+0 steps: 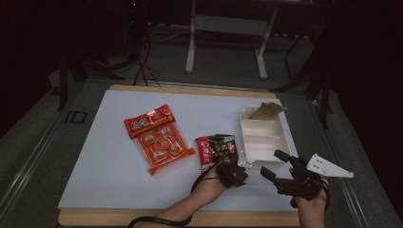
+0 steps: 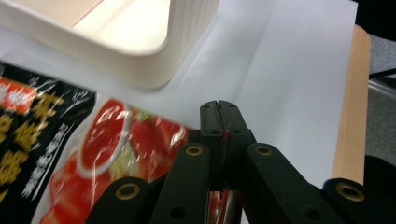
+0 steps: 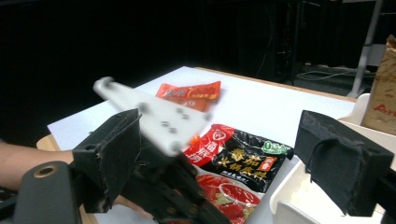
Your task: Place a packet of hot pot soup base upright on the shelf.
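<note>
My left gripper (image 2: 219,108), jaws pinched on the black-and-red sachet's (image 1: 217,148) corner, sits beside the white tray (image 1: 260,142); bare table (image 1: 104,156) lies leftward. My right gripper (image 1: 275,164) gapes wide near the tray's front edge. I count three packets: one sachet, one orange pack (image 1: 159,137), one brown bag (image 1: 266,111).

Near edge of the black-and-red packet (image 2: 60,154) hidden behind the left claw (image 2: 219,108), print motion-blurred.
</note>
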